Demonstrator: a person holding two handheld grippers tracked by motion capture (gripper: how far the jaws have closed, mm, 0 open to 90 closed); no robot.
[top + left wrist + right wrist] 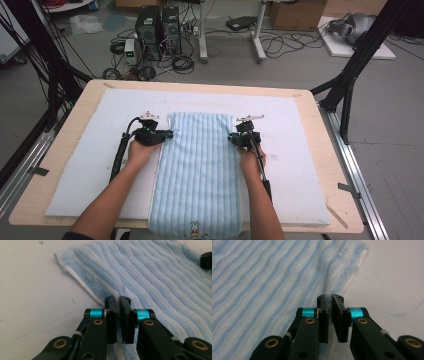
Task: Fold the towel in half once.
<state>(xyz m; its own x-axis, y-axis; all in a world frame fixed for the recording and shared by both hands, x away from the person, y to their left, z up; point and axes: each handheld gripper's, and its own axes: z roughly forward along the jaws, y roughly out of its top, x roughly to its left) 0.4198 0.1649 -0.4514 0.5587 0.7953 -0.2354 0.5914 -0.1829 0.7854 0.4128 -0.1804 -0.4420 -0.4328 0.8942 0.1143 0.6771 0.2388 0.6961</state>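
Towel [200, 170] edges (both) pinched by each tool.

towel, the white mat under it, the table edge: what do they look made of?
Towel: looks like soft terry cotton, pale blue with ribbed wavy pile and a flat white hem; both grippers, left and right, pinch its side edges.
White mat: probably foam or felt padding, matte, faintly scuffed and pen-marked.
Table: light wood or plywood, smooth, unpainted.
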